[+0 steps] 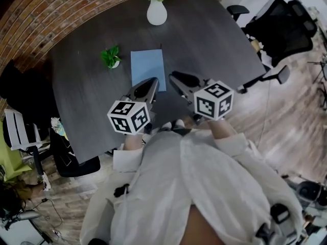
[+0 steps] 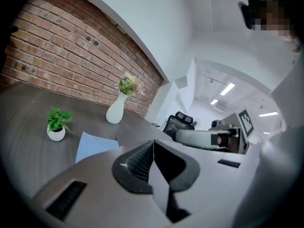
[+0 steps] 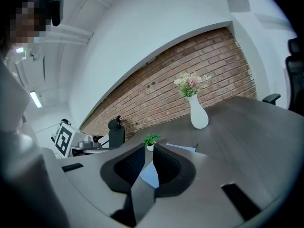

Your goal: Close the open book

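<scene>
A light blue book (image 1: 147, 68) lies flat on the dark table (image 1: 87, 96), its plain cover facing up and no pages showing. Both grippers hover above the table's near edge, short of the book and touching nothing. My left gripper (image 1: 152, 81) has its jaws pressed together and empty; in the left gripper view (image 2: 153, 144) the book (image 2: 94, 146) sits ahead to the left. My right gripper (image 1: 175, 77) stands to the right of the book's near corner. A narrow gap shows between its jaws (image 3: 152, 149), with nothing in it, and the book (image 3: 183, 148) lies beyond.
A small potted plant (image 1: 111, 57) stands left of the book and a white vase with flowers (image 1: 157, 10) at the table's far end. Black office chairs (image 1: 281, 27) are at the right, another dark chair (image 1: 71, 160) at the left. A brick wall runs behind.
</scene>
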`<state>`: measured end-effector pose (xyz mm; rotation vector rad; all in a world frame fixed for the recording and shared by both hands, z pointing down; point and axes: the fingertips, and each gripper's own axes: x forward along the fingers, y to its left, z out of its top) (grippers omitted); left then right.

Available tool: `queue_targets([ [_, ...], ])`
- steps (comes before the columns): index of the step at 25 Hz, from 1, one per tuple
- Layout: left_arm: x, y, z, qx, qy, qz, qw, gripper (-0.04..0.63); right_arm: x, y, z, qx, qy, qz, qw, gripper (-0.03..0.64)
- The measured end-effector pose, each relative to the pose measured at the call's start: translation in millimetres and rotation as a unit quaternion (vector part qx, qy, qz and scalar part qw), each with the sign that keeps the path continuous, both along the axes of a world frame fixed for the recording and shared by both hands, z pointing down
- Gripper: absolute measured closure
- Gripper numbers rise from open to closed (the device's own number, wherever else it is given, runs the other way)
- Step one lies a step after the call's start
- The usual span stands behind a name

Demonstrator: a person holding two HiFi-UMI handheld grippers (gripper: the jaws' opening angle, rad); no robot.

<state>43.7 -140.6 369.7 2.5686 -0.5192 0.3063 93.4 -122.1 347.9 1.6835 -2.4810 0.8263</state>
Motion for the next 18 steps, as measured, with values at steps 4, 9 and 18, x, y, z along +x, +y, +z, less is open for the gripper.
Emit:
queue_targets([
  [4,5,7,3,0.003,-0.010,0.015,0.9998,0.586,5,7,-4,0.013,0.002,0.005,1.000,0.576],
  [9,15,18,5,0.005,-0.022,0.044,0.9988,0.586,15,17,1,0.010,-0.002,0.017,1.000,0.594],
  [18,26,30,9,0.026,-0.052,0.062,0.9964,0.586,25,32,1,0.018,-0.025,0.037,0.999,0.606],
])
